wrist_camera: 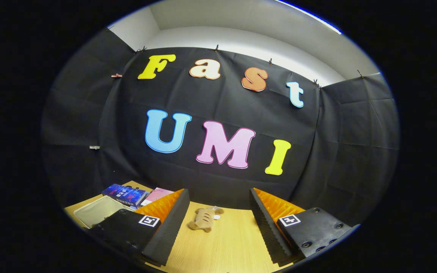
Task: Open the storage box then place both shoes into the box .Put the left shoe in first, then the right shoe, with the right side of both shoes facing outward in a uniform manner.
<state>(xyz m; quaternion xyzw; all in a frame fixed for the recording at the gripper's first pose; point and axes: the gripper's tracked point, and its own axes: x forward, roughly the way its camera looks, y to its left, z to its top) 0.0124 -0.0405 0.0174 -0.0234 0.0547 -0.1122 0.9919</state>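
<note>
Tan shoe (204,219): lies on wooden table (233,242), just ahead, between fingers.
Long axis: slanting away.
Gripper (218,223): fingers spread, empty.

Black cloth (218,106) hangs as the booth's wall, clipped along its top edge and creased in long folds; above it runs a white wall (241,34) lit by a bright strip; below lies a light wooden table (226,242).

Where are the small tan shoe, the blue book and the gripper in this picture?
tan shoe (204,218), gripper view, on its upper.
blue book (124,195), gripper view, on its cover.
gripper (218,197), gripper view, midway between its open fingertips.
</note>
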